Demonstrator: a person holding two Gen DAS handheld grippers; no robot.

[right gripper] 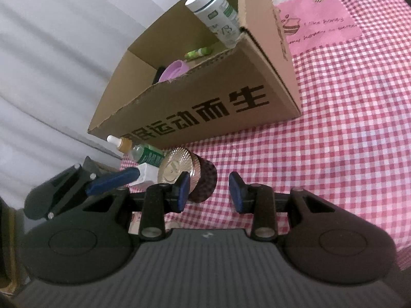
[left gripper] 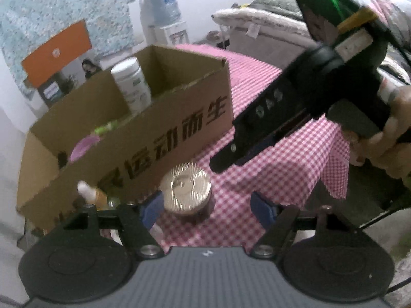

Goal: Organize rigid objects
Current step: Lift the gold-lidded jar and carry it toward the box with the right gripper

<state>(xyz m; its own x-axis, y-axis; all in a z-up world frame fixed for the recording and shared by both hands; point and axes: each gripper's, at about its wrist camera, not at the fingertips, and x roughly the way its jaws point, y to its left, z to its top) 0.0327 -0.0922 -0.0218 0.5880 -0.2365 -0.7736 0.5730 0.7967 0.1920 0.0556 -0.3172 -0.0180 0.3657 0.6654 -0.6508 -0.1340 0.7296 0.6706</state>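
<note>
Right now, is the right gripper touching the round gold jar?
Cannot tell. In the right wrist view, the right gripper is open and its left pad overlaps the gold-lidded jar, hiding any gap; the left wrist view doesn't settle it either.

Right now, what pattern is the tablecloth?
Pink-and-white gingham check tablecloth; clearest in the right wrist view.
</note>
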